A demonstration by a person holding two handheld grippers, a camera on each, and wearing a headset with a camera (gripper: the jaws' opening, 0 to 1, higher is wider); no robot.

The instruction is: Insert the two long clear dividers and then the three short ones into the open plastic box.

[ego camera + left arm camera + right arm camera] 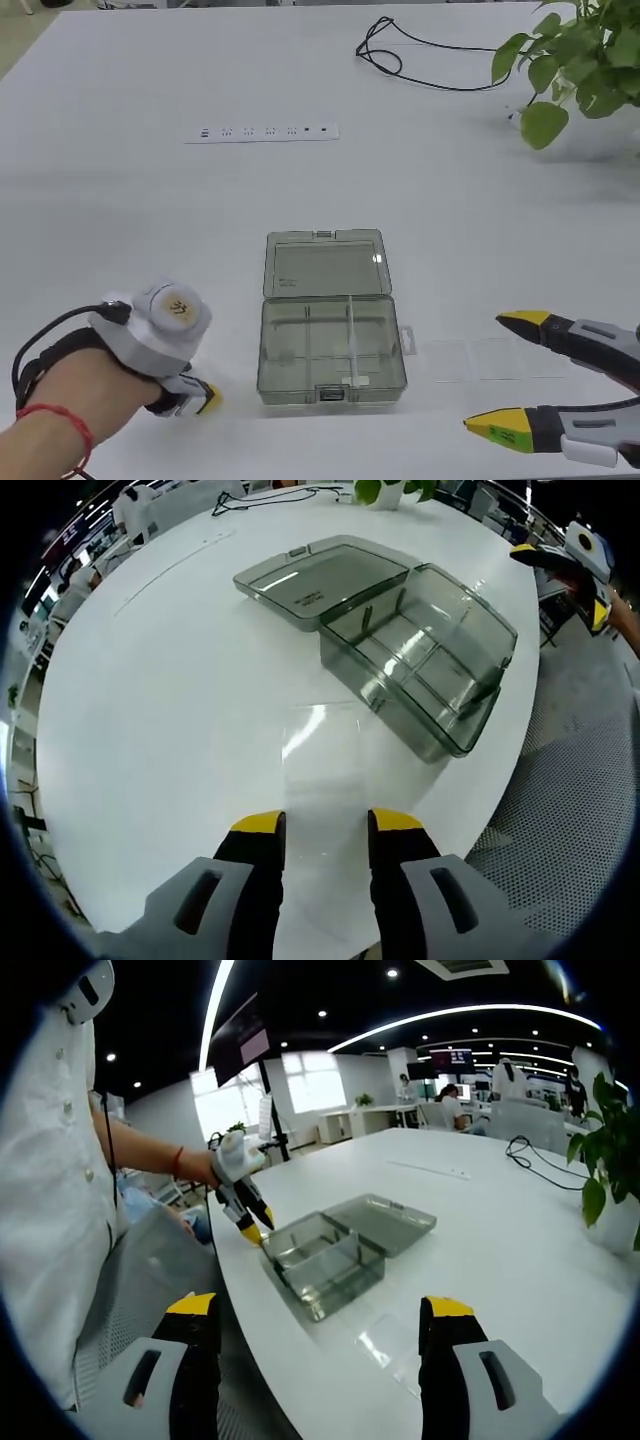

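The open smoky plastic box [285,385] sits near the table's front edge with its lid [325,262] laid back flat. A clear divider [352,335] seems to stand inside it, running front to back, right of the middle. Several clear dividers [470,358] lie flat on the table just right of the box. My right gripper [505,375] is wide open beside them, and they lie ahead of its jaws [390,1345]. A hand holds my left gripper [200,398] left of the box [420,670], its jaws a little apart [325,825] and holding nothing I can make out.
A white power strip [262,132] lies farther back, with a black cable [420,60] beyond it and a potted plant [580,60] at the far right. The table's front edge [330,470] runs just under both grippers. A person in a white shirt [50,1160] stands by it.
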